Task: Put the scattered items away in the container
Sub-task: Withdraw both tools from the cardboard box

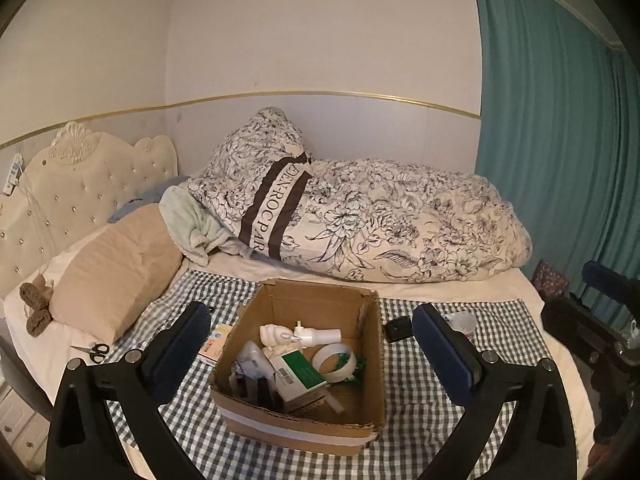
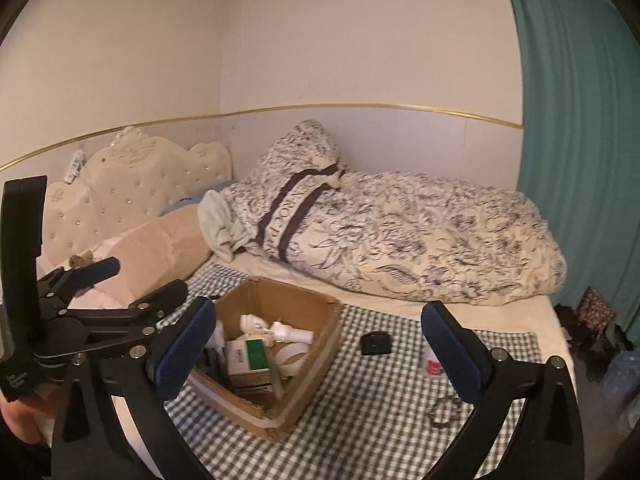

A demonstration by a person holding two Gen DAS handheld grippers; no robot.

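An open cardboard box (image 1: 296,428) (image 2: 308,380) stands on the checked cloth. Inside lie a green-and-white carton (image 1: 300,376), a roll of clear tape (image 1: 334,362) and white plastic parts (image 1: 308,336). My left gripper (image 1: 312,316) is open, held back from the box's near side, with nothing between its fingers. My right gripper (image 2: 320,310) is open and empty too, with the box ahead to its left. On the cloth outside the box lie a small black object (image 1: 398,328) (image 2: 376,343), a white cup with a red label (image 2: 432,364), a flat packet (image 1: 218,344) and scissors (image 1: 92,352).
The cloth (image 1: 420,400) covers a bed with a tufted headboard (image 1: 80,184). A beige pillow (image 1: 116,276) lies left and a floral duvet (image 1: 380,216) lies behind the box. A teal curtain (image 1: 560,140) hangs at the right. A small metal ring item (image 2: 444,408) lies near my right finger.
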